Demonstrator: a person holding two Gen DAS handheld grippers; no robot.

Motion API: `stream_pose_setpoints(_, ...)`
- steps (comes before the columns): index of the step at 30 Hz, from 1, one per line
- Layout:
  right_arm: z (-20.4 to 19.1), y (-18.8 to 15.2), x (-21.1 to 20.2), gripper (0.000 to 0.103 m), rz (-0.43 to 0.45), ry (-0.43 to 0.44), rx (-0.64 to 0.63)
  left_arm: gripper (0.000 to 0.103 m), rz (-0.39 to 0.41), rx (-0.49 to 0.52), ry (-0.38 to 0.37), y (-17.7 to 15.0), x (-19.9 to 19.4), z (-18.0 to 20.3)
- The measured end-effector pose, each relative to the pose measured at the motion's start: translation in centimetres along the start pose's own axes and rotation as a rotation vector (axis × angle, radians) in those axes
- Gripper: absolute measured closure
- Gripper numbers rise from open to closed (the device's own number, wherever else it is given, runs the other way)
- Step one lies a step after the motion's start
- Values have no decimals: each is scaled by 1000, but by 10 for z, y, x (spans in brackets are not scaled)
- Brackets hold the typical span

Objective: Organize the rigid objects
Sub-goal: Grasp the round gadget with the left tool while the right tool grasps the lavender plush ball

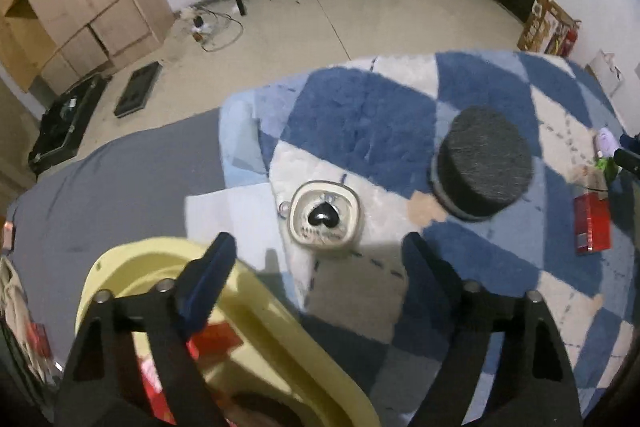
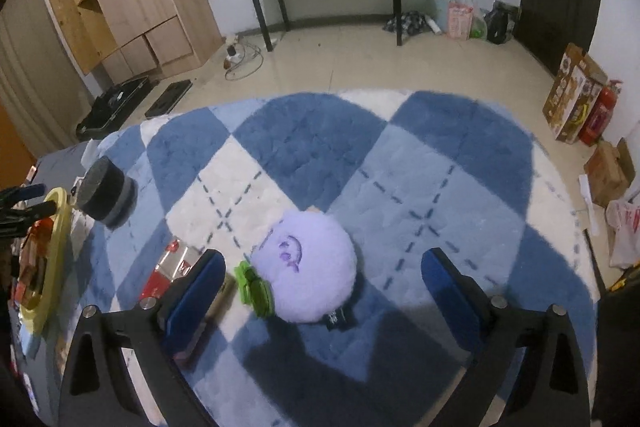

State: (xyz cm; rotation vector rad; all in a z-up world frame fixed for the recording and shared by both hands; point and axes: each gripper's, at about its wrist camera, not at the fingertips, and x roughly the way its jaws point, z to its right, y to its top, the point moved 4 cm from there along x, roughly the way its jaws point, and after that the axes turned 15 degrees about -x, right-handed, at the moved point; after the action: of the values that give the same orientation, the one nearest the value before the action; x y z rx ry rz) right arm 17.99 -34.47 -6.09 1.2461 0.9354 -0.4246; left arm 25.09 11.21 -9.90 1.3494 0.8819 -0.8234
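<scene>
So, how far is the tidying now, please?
Partly done: the yellow basin already holds some red items. Nothing is in hand: the left claw is open near the white square box, and the right claw is open around the purple plush without pressing it. Still out on the rug: the grey round box, the red carton and a green item.

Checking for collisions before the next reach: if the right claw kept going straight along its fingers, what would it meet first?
Most likely the purple plush ball, which sits between and just ahead of the open right claw on the blue checked rug. Depth is hard to judge, but nothing else seems to stand in between.
</scene>
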Motion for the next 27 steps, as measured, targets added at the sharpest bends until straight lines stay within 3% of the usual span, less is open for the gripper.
stream_pose_setpoints(7, -1, -2, 28, 10, -45, -16, -76, 24, -55, 34, -11, 4, 33, 0)
stream_pose_setpoints(8, 0, -2, 30, 10, -44, -12, -68, 26, -71, 30, -22, 5, 36, 1)
stream_pose_setpoints(10, 2, -2, 34, 11, -43, -5, -57, 46, -87, 28, -4, 6, 41, 4)
stream_pose_setpoints(11, 2, -2, 37, 14, -42, -8, -66, 46, -95, 23, -9, 6, 42, 6)
stream_pose_setpoints(15, -4, 3, 41, 42, -31, -11, -104, 47, -98, 16, 4, 4, 44, 10)
stream_pose_setpoints(17, -7, 5, 44, 50, -32, -10, -113, 47, -97, 10, 1, 4, 43, 10)
stream_pose_setpoints(21, -4, 6, 44, 56, -36, 14, -72, 47, -78, -9, -12, 2, 36, 10)
stream_pose_setpoints(27, 10, 6, 26, 56, 1, 11, -1, 47, -38, -50, -62, -5, 6, 10)
